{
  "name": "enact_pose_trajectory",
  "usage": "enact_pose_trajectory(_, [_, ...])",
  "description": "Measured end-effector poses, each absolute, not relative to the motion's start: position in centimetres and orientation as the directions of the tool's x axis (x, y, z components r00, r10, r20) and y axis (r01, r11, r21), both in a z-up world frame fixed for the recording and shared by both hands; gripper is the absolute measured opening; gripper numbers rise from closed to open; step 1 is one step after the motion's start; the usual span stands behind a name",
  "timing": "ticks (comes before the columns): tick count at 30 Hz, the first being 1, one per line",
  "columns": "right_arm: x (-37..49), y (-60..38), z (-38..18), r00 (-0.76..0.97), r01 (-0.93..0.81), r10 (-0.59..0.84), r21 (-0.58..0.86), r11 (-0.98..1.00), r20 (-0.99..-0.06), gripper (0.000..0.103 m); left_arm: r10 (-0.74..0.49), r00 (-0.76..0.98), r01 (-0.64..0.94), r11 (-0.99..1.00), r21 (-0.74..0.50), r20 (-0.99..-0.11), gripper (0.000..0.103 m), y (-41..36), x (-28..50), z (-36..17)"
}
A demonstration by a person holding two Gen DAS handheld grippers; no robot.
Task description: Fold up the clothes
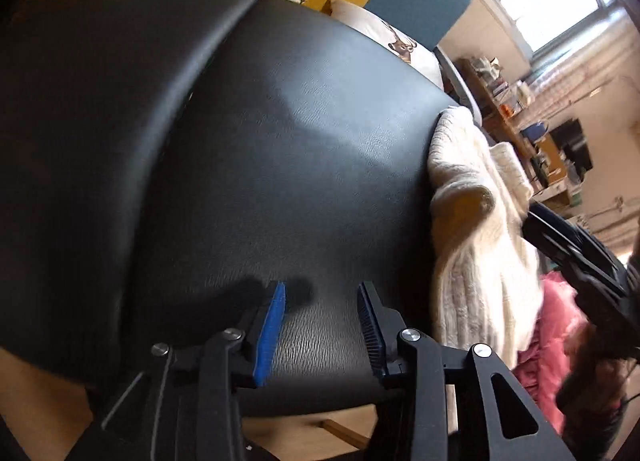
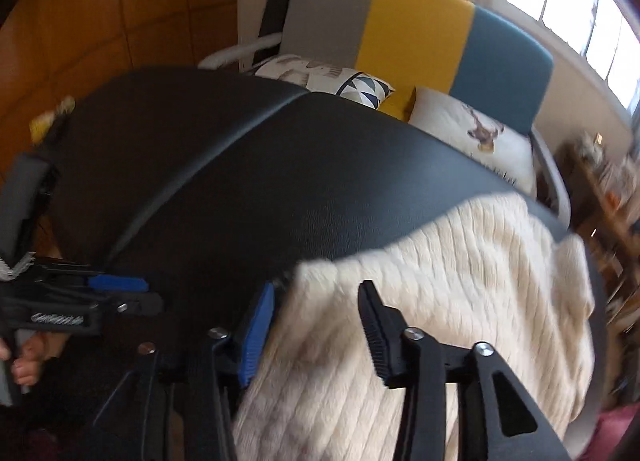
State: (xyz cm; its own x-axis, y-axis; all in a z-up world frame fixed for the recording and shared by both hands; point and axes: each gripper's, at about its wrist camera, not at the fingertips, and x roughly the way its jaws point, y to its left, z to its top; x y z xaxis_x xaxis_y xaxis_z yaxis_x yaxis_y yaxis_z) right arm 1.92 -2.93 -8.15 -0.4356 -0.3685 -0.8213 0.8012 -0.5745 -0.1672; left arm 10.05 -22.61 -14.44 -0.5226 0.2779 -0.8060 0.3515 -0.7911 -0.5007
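No text is showing clearly enough to read. The left gripper [image 2: 116,293] is carrying a pale marking on its black body, and the patterned cushion [image 2: 320,77] is bearing blurred print.

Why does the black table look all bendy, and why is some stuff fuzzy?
Left wrist view: the fisheye lens curves the black table; window light leaves a pale sheen on it, and the pink garment is smeared. Right wrist view: the cream sweater and shelves blur from motion, and the window is washed out.
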Motion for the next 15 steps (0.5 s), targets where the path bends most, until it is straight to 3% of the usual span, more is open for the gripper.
enact_pose_trajectory(4, [1.2,-5.1,-10.7,-0.530,0.748,-0.215,-0.333,-0.574,-0.820,0.046,0.290,-0.529,0.359,-0.775,-0.520,-0.798,0.039,-22.9,10.9,-14.7])
enact_pose_trajectory(6, [0.5,-4.9,-12.0,-0.552,0.717,-0.143,-0.379,-0.585,-0.822,0.032,0.299,-0.527,0.350,-0.777,-0.524,-0.795,0.042,-22.7,11.1,-14.6])
enact_pose_trajectory(7, [0.1,-4.6,-12.5,-0.545,0.711,-0.128,-0.376,-0.595,-0.829,0.008,0.308,-0.527,0.344,-0.775,-0.530,-0.792,0.042,-22.7,11.1,-14.6])
enact_pose_trajectory(9, [-1.0,-2.9,-12.5,-0.465,0.719,-0.187,-0.246,-0.649,-0.866,0.008,0.324,-0.526,0.337,-0.770,-0.542,-0.787,0.045,-22.6,10.8,-14.6])
enact_pose_trajectory(15, [-3.7,4.5,-8.6,-0.498,0.608,-0.252,-0.127,-0.784,-0.830,0.008,0.358,-0.520,0.304,-0.771,-0.560,-0.775,0.047,-21.4,9.4,-14.1])
